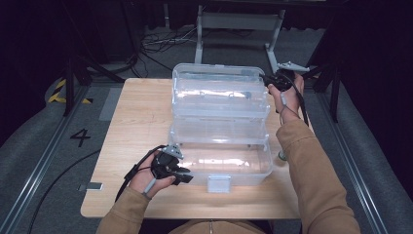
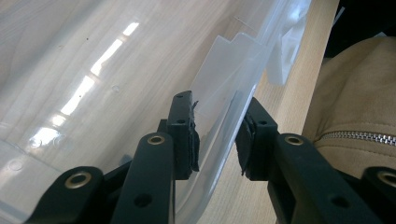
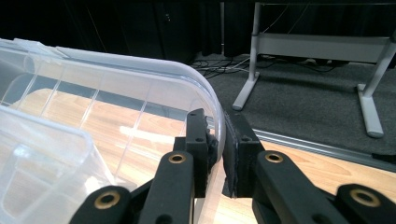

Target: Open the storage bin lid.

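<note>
A clear plastic box (image 1: pixel 253 165) stands open in the middle of the wooden table, its lid (image 1: pixel 219 73) tipped back and a clear inner tray (image 1: pixel 219 100) raised above the base. My left gripper (image 1: pixel 186 176) is at the base's front left corner. In the left gripper view it (image 2: pixel 217 140) is shut on the base's front rim (image 2: pixel 233 109), one jaw inside the box and one outside. My right gripper (image 1: pixel 267 81) is at the lid's far right corner, and there it (image 3: pixel 219 140) is shut on the lid's curved rim (image 3: pixel 205 86).
A white latch (image 1: pixel 218 184) hangs at the box's front middle. The table (image 1: pixel 131 126) has bare wood left of the box and along the front edge. Beyond the far edge lie cables (image 1: pixel 160 41) and a grey metal frame (image 1: pixel 238 22) on the floor.
</note>
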`<move>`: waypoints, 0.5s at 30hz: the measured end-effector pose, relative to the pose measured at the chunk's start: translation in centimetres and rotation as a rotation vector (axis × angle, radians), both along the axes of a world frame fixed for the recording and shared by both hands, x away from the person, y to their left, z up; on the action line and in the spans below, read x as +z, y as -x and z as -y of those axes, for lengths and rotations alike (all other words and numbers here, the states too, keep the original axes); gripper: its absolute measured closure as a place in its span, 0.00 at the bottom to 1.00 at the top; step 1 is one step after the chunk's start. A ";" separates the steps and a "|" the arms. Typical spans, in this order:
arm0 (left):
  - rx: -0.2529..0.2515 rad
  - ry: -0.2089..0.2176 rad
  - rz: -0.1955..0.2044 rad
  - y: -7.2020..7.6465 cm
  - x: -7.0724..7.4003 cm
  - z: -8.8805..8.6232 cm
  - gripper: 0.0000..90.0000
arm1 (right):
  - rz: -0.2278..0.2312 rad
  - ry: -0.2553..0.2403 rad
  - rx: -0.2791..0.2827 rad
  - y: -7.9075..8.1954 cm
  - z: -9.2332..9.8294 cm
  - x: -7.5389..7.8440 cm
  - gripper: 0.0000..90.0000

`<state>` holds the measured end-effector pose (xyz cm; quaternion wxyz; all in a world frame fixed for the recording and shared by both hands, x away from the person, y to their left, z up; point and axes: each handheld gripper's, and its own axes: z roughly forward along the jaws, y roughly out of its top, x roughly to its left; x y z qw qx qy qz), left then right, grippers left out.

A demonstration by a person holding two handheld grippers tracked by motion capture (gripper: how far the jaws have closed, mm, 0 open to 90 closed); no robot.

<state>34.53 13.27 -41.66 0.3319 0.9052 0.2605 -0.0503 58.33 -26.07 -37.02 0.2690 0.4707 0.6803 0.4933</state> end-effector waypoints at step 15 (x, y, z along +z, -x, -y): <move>0.001 0.003 0.000 0.0 0.0 0.0 0.78 | -0.068 -0.043 -0.001 -1.3 0.2 -1.6 0.90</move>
